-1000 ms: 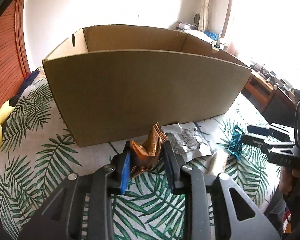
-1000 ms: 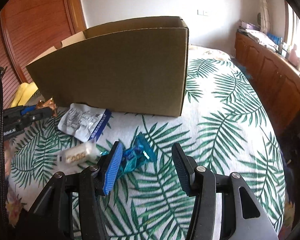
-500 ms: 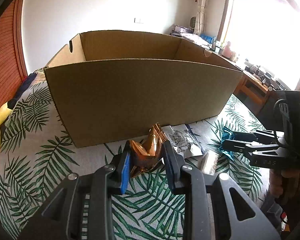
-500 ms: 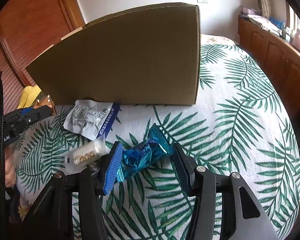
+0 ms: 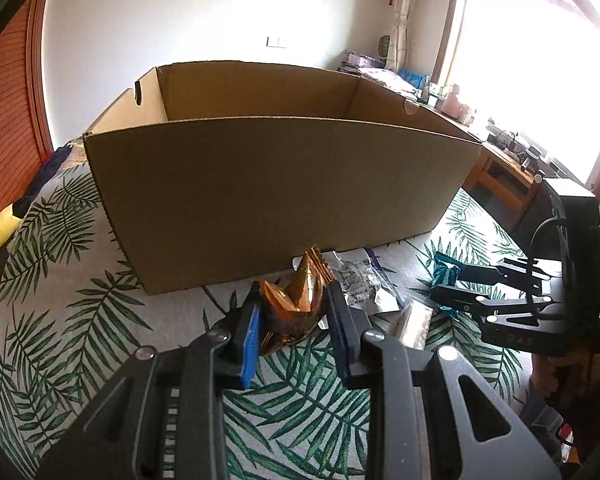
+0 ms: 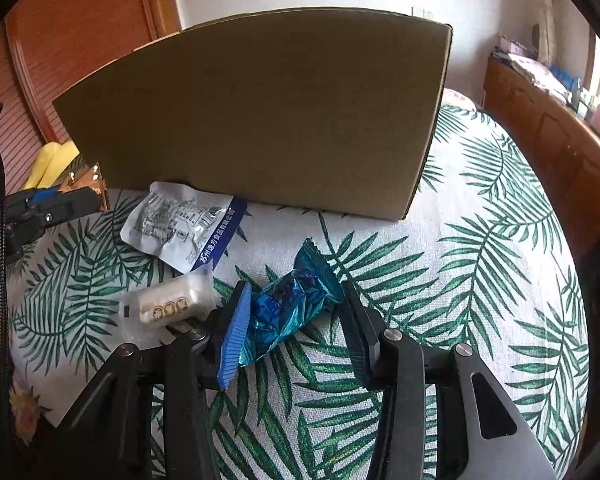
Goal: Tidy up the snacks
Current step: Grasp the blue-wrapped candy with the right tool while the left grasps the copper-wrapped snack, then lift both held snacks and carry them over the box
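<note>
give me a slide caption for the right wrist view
Right gripper closing around a blue foil snack on the leaf-print cloth, cardboard box behind.

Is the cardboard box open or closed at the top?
Open. In the left wrist view the cardboard box has no lid or flaps over it, and its inner walls are visible. Its floor is hidden.

Two wrist cams, both low and close

Each looks forward past its hand-held gripper; both share the cardboard box [image 5: 276, 200] and white packet [image 6: 184, 224].
</note>
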Tool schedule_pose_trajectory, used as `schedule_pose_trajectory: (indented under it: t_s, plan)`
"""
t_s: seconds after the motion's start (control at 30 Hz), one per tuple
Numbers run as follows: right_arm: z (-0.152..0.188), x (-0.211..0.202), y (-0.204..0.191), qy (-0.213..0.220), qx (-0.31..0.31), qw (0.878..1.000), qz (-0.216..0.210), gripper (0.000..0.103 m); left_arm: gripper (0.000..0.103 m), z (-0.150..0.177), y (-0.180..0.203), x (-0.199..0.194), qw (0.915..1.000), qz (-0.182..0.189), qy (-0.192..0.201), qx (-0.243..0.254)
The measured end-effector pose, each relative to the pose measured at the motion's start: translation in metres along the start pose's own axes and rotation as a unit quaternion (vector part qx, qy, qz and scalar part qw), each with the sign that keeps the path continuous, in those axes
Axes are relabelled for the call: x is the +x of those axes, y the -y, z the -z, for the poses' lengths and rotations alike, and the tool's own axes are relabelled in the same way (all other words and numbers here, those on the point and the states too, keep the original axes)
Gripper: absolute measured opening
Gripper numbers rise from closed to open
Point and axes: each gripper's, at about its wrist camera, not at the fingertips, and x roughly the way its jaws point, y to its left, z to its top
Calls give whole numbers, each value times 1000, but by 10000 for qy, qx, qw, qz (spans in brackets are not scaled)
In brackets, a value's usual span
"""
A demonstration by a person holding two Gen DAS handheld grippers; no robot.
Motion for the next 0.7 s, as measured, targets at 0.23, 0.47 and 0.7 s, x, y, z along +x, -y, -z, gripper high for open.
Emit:
schedule_pose_trajectory:
  t_s: [0.23, 0.47, 0.7]
  plan:
    - [-2, 0, -10, 2, -158, 9999, 36, 40, 28, 0, 1, -4, 10000, -4, 47, 0]
    - [1, -8, -3, 170, -73, 9998, -97, 26, 28, -1, 0, -9, 9999, 8, 106, -16]
    - [1, -24, 0, 364, -47, 9993, -116, 26, 28, -5, 6, -14, 9998, 65, 194, 26]
